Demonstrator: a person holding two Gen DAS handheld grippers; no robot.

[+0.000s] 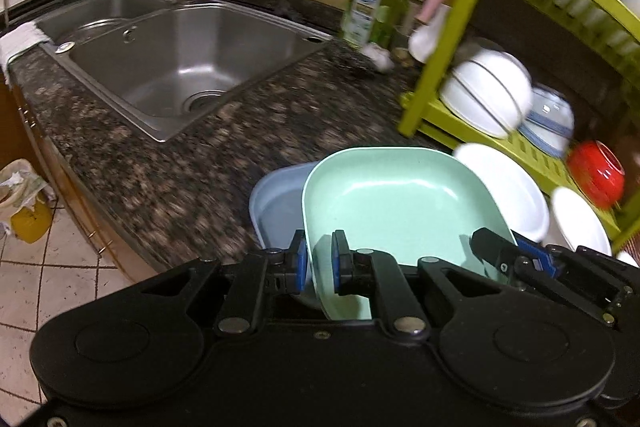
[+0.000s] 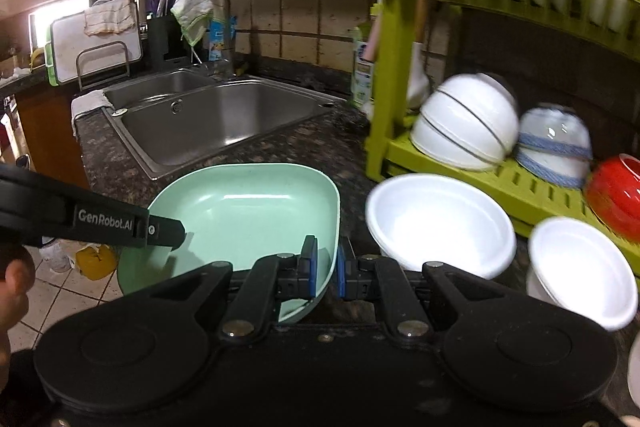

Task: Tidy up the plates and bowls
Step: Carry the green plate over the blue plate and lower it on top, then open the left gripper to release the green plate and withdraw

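A green plate is held above the counter, each gripper clamping one rim: left gripper and right gripper narrow on its edges, likely sharing the load. A blue plate sits beneath; the rack stands near.

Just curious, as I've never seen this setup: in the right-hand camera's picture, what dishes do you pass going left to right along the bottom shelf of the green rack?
White bowls → blue-banded bowl → red bowl, all on the green rack.
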